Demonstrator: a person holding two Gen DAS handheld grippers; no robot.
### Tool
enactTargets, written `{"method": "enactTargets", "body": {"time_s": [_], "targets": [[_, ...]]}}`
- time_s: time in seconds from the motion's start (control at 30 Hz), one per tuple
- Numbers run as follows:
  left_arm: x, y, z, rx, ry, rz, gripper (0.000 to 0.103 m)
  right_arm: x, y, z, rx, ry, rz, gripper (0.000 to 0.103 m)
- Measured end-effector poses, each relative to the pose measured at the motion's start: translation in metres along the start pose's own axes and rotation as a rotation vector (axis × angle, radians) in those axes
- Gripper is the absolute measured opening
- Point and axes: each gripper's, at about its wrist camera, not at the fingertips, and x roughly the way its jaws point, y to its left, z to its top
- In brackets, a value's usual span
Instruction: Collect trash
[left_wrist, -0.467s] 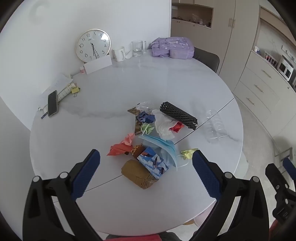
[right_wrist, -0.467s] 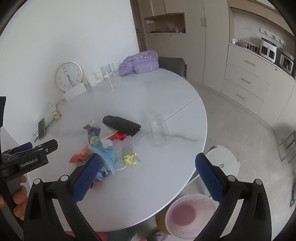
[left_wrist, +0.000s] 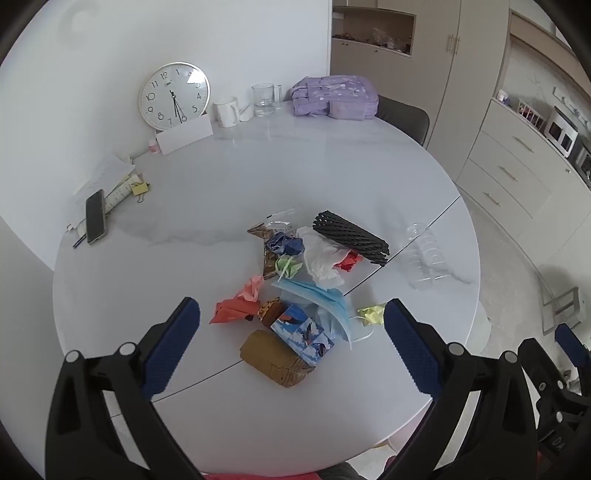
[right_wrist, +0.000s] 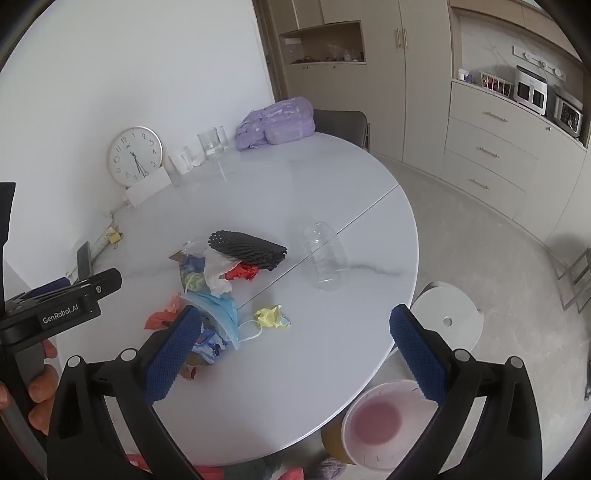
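Note:
A pile of trash lies mid-table: a brown crumpled bag (left_wrist: 275, 358), a blue patterned carton (left_wrist: 301, 330), a blue face mask (left_wrist: 321, 299), red paper (left_wrist: 232, 310), white plastic (left_wrist: 319, 256), a black mesh roll (left_wrist: 351, 236), a yellow paper ball (left_wrist: 371, 314) and a clear plastic bottle (right_wrist: 325, 258). My left gripper (left_wrist: 291, 347) is open and empty, hovering above the near side of the pile. My right gripper (right_wrist: 295, 350) is open and empty over the table's near right part. A white bin with a pink liner (right_wrist: 376, 424) stands on the floor below the table's edge.
The round white table (left_wrist: 221, 199) carries a clock (left_wrist: 173, 96), a mug (left_wrist: 226, 110), a glass (left_wrist: 264, 99), a purple backpack (left_wrist: 332, 98), a phone (left_wrist: 95, 216) and papers at the back. A white stool (right_wrist: 447, 317) stands right of the table. Cabinets line the right wall.
Both grippers have shifted only slightly; the left view has tilted a little. Nothing was grasped or moved.

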Motion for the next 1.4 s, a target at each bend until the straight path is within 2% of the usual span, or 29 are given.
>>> {"method": "enactTargets", "body": {"time_s": [0.33,1.4], "targets": [[0.008,0.003,0.005,0.007,0.015,-0.011,0.095,0.006,0.018,-0.001,-0.030,0.014,-0.011,0.101],[0.016,0.006,0.006,-0.014,0.034,-0.018,0.095,0.014,0.026,-0.001,-0.065,0.034,-0.036,0.101]]}}
